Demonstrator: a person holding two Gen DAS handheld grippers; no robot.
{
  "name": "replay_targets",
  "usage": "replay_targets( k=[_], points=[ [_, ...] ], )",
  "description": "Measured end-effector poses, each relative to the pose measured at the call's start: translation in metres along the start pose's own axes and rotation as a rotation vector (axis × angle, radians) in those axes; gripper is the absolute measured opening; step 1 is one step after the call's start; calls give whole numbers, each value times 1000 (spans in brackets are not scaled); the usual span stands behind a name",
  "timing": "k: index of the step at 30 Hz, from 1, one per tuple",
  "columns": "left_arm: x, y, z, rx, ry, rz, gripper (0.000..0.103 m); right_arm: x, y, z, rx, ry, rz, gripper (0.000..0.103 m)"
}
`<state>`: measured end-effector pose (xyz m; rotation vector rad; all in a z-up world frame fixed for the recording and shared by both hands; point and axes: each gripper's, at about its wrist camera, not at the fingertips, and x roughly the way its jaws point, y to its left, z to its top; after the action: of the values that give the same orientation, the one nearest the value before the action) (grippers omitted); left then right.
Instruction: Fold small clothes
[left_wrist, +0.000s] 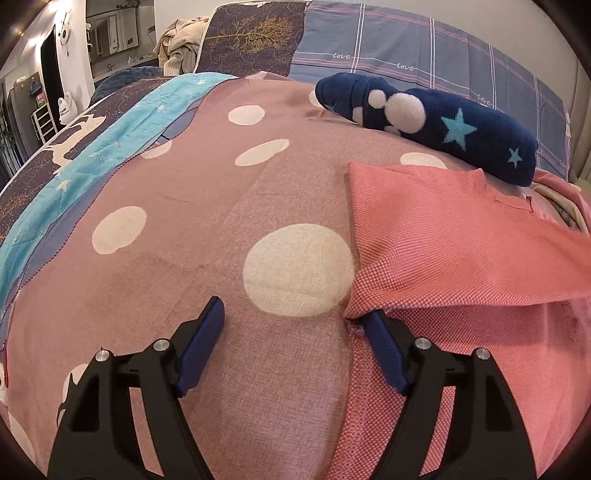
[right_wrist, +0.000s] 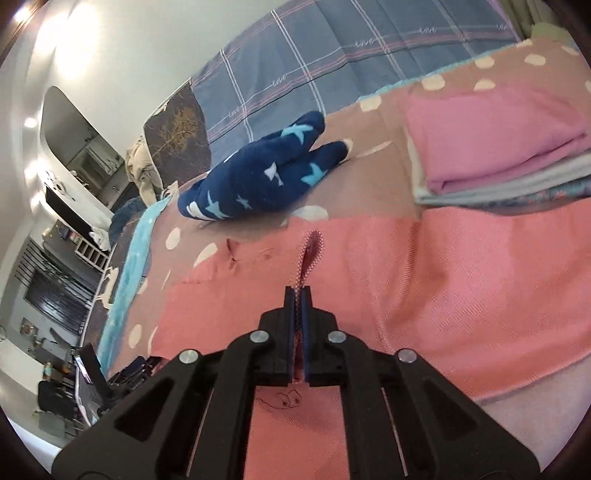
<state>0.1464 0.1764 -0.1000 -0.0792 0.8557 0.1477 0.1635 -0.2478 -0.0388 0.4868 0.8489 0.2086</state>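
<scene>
- Left tongs (left_wrist: 293, 345): spread wide, with nothing clamped. The left blue pad (left_wrist: 201, 347) hovers over the dotted pink bedspread (left_wrist: 177, 192). The right pad sits at the lower edge of the salmon-pink garment (left_wrist: 443, 236), tucked just under a raised fold; whether it touches the cloth cannot be told.
- Salmon-pink garment: spread on the bed, to the right of the left tongs, with one layer doubled over the lower part.
- Navy star-patterned soft item (left_wrist: 436, 125): lies on the bedspread beyond the garment, touching its far edge.
- Right tongs (right_wrist: 299, 295): closed tight on a narrow pinched ridge of the garment (right_wrist: 424, 266), which rises from the flat cloth into the pads.
- Stack of folded cloths (right_wrist: 498, 144): far right on the bed, just beyond the garment.
</scene>
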Motion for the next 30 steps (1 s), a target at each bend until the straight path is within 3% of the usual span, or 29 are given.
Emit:
replay_targets(
  k=[3, 5, 7, 9, 11, 12, 15, 16, 17, 18, 19, 20, 22, 25, 28, 30],
  points=[
    [-11, 2, -2, 3, 8, -46, 66, 15, -18, -8, -12, 56, -125, 6],
    [-22, 3, -5, 12, 42, -107, 55, 25, -38, -15, 42, 128, -110, 6],
    [-37, 7, -3, 5, 58, -160, 31, 23, -48, -21, 67, 133, -121, 6],
    [-48, 7, 3, -9, 25, -197, 18, 13, -43, -21, 32, 86, -137, 6],
    [-57, -3, 15, 16, -47, -212, 17, 3, -29, -20, -2, 38, -89, 6],
    [-57, -10, 18, 28, -65, -219, 17, 1, -18, -20, -22, 36, -23, 6],
    [-36, -38, 26, 51, -24, -282, 17, 8, 8, -25, -77, 79, 69, 11],
    [-17, -51, 23, 85, 15, -244, 18, 15, 13, -30, -95, 103, 62, 17],
    [-1, -59, 18, 113, 51, -190, 18, 26, 15, -36, -112, 136, 14, 28],
    [15, -64, 10, 137, 76, -151, 18, 39, 10, -45, -122, 184, -71, 31],
    [16, -68, 4, 152, 11, -142, 18, 49, 5, -52, -123, 207, -108, 26],
    [11, -71, 4, 169, 8, -125, 18, 49, -1, -58, -132, 167, -103, 18],
    [6, -77, 2, 200, 6, -98, 19, 35, -4, -63, -153, 131, -68, 17],
    [1, -74, 5, 182, 5, -120, 19, -10, -29, -55, -72, 47, -22, 28],
    [-16, -72, 11, 122, -32, -281, 19, -66, -78, -38, 54, -105, -70, 31],
    [-27, -86, 13, 148, -72, -318, 22, -107, -124, -32, 170, -201, -124, 35]
  ],
)
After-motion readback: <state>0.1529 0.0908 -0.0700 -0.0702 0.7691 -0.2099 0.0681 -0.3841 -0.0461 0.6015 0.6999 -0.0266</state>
